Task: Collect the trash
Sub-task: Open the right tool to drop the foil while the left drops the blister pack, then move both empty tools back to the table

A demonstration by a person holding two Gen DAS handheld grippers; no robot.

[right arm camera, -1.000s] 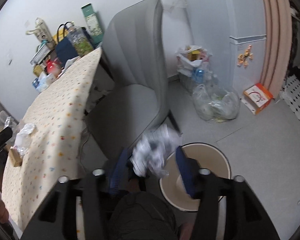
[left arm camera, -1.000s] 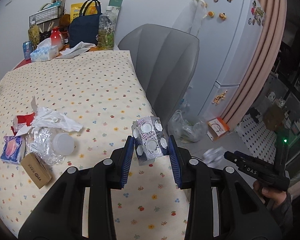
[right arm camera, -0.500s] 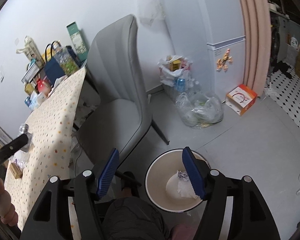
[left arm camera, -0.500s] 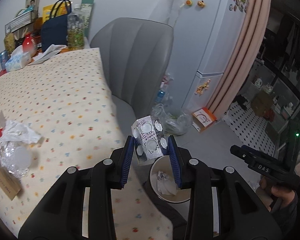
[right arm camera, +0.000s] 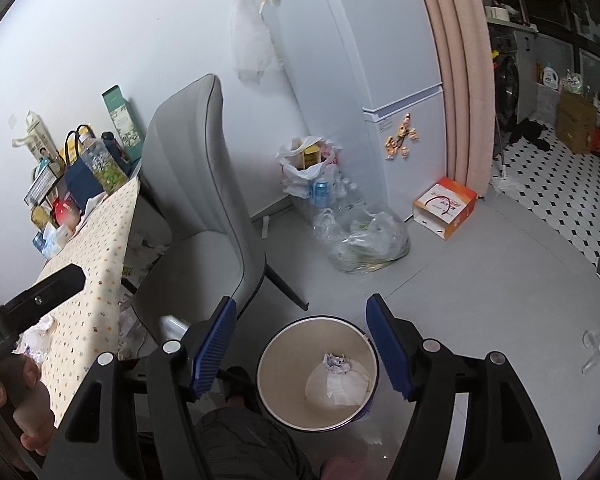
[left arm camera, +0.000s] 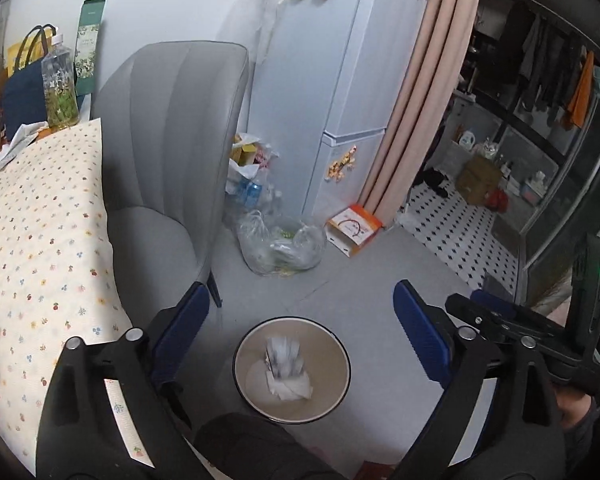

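A round beige trash bin [left arm camera: 332, 344] stands on the grey floor beside the table; it also shows in the right wrist view [right arm camera: 268, 364]. In it lie white paper and a blurred silver blister pack [left arm camera: 283, 354], seen as crumpled trash [right arm camera: 337, 362] from the right. My left gripper [left arm camera: 300, 332] is open and empty above the bin. My right gripper [right arm camera: 300, 344] is open and empty, also above the bin.
A grey chair [left arm camera: 172, 152] stands by the table with the dotted cloth [left arm camera: 32, 240]. A clear plastic bag [left arm camera: 280, 244], an orange box [left arm camera: 354, 230] and a white fridge [left arm camera: 340, 80] are behind the bin. A dark knee [right arm camera: 244, 444] sits below the grippers.
My left gripper swung from the table to over the bin, opened and dropped the blister pack. My right gripper let its crumpled trash fall into the bin earlier and stays open.
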